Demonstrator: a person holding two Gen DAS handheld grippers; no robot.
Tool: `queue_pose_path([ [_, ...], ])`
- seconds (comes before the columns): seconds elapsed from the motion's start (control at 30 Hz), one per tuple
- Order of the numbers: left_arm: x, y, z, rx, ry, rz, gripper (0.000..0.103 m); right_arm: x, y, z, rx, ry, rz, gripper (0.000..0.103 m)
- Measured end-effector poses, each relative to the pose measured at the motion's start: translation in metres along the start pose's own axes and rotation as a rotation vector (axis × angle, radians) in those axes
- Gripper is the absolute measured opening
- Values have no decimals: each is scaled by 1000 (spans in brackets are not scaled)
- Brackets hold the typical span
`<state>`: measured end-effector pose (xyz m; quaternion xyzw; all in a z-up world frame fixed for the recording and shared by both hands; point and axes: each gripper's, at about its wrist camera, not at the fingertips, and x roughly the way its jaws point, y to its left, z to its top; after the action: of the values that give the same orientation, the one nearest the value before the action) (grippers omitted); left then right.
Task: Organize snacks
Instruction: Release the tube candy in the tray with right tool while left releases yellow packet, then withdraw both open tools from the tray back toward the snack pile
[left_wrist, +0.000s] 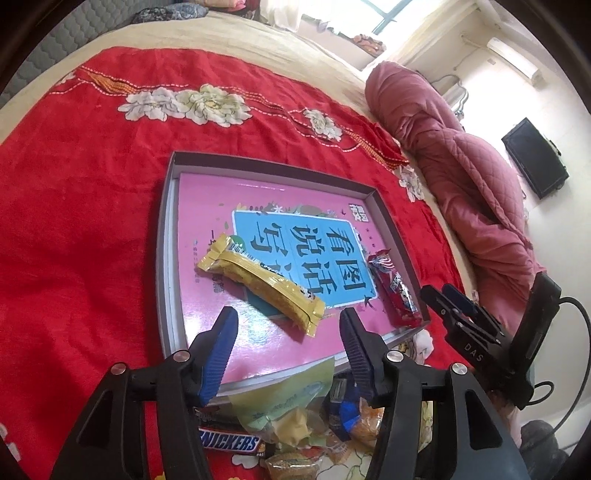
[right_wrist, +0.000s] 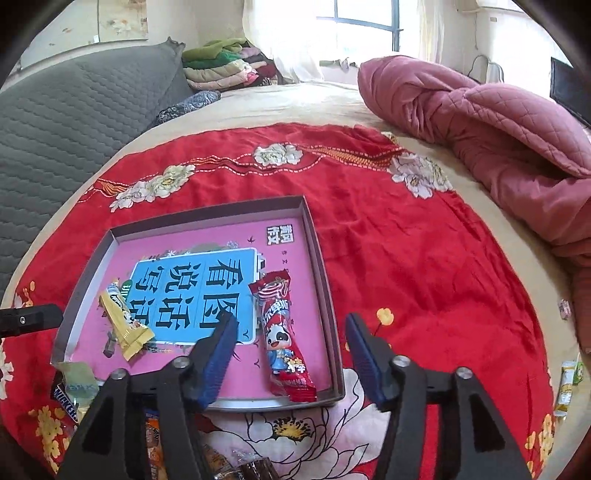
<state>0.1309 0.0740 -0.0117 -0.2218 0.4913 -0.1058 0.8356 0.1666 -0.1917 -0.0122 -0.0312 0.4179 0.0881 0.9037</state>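
Both claws, the left claw (left_wrist: 288, 317) and right claw (right_wrist: 290, 330), hang open and empty over the shallow box (left_wrist: 164, 236), where only a yellow wafer bar (left_wrist: 258, 282) and red panda snack (right_wrist: 282, 339) lie, while the Snickers bar (left_wrist: 229, 441) and other packets (left_wrist: 291, 413) wait on the bed, so most sorting seems undone.

Red blanket (right_wrist: 388, 258) with white flowers. Pink tray (left_wrist: 173, 236), blue panel with black characters. Yellow wrapper (left_wrist: 258, 280), red wrapper (right_wrist: 282, 339).
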Motion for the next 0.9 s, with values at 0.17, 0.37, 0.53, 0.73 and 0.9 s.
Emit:
queue_pose_path([
  [0.17,-9,0,-1,9,-19,8,60,-13,1,4,0,-36,-6,72],
  [0.37,-18,-1,-3,23,-35,17,60,-29,0,8,16,-65,1,77],
  [0.53,-26,-3,-6,34,-47,16,61,-41,0,10,25,-81,21,81],
  [0.73,-33,-2,-11,38,-54,25,63,-53,2,10,27,-96,50,85],
  [0.9,-39,-1,-14,40,-64,31,65,-64,6,10,24,-113,80,93],
])
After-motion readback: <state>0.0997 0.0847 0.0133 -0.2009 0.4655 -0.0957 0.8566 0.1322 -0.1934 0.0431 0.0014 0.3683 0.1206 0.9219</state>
